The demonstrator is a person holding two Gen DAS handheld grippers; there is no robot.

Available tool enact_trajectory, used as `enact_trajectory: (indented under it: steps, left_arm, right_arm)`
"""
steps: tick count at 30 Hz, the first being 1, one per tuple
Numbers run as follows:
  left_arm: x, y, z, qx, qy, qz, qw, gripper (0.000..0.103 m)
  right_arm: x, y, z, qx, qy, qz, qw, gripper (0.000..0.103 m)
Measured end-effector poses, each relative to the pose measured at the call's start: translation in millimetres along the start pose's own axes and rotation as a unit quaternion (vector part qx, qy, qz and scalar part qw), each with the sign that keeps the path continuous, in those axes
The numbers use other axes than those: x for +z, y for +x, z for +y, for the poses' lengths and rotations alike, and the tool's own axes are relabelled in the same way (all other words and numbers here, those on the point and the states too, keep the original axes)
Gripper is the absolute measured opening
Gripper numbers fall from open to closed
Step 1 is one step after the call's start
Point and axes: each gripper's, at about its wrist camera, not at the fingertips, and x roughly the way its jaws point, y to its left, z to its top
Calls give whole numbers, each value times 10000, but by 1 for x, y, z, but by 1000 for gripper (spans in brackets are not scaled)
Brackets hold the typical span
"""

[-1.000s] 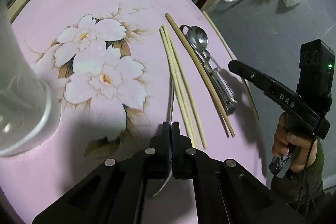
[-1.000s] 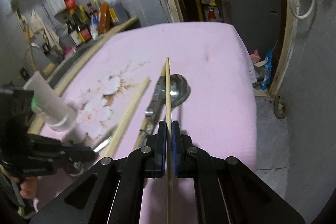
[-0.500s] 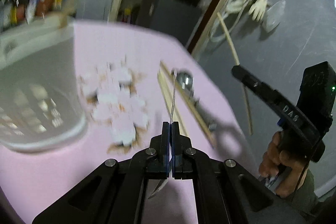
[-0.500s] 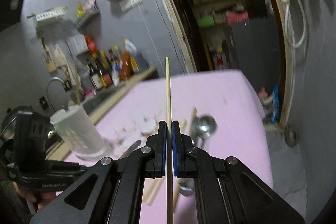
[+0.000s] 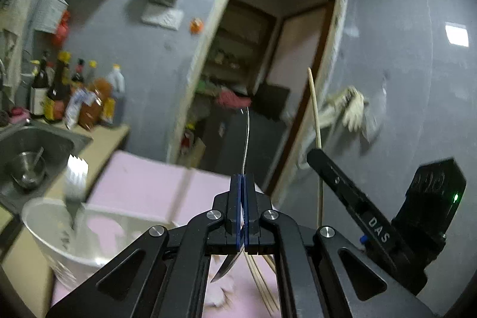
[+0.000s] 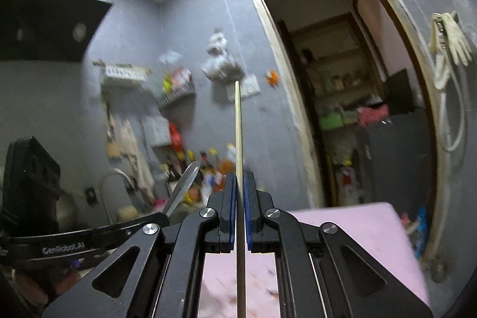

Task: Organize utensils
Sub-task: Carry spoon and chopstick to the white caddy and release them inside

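left wrist view first: the left tongs are pinched tight on a thin metal knife, seen edge-on so it's just a bright sliver running straight up and out past the tips, with the curved pointy end poking out underneath between the arms. the white plastic holder sits down and to the left of those tongs, mouth up, with something pale already standing in it, too blurry to say what. so i'd guess the knife's long axis needs tipping down and over that way, and the left hand looks like the nearer one. off to the right the right tongs carry a pale wooden chopstick, pointing up. more chopsticks lie on the pink tabletop below.

right wrist view: the right tongs are clamped on that chopstick, a straight matte wooden stick running dead centre along the fingers, sticking out well past the blue pads. the left tongs come in from the left with the shiny, smooth knife angled up. the pink cloth tabletop is soft-looking; the holder isn't in this view.
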Motion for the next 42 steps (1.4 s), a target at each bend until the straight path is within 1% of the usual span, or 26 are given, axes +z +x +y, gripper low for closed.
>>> enact_trajectory:
  steps: [4,7,9,12,15,19,22,24,30,37,42]
  left_arm:
    - [22,-14,35,287,-62,-386,9988,0]
    - [31,-21,66,569,-166,-599,9964,0]
    - [34,-25,90,754,-334,-725,9940,0]
    - [31,-30,123,962,-599,-919,9893,0]
    - [24,-34,149,1082,-875,-1051,9847,0]
    - [14,-37,168,1123,-1127,-1221,9797,0]
    - [6,-36,174,1139,-1196,-1311,9775,0]
    - [1,-33,178,1082,-1267,-1333,9770,0]
    - [-12,-29,172,1122,-1289,-1298,9767,0]
    - [-24,-24,162,1346,-1203,-1245,9757,0]
    - [-32,-20,153,1502,-932,-1146,9776,0]
  right_arm:
    - [3,31,18,380,282,-250,9986,3]
    - [2,50,31,535,421,-393,9969,3]
    - [-1,61,40,601,479,-432,9961,3]
    - [-9,79,53,639,548,-441,9955,3]
    - [-21,91,64,598,483,-434,9961,3]
    - [-41,100,72,447,285,-346,9980,3]
    - [-53,105,80,370,66,-249,9990,3]
    - [-59,108,83,345,-59,-192,9992,3]
    - [-72,112,82,317,-217,59,9992,3]
    - [-80,115,76,310,-193,323,9988,3]
    - [-85,115,75,310,-225,486,9981,3]
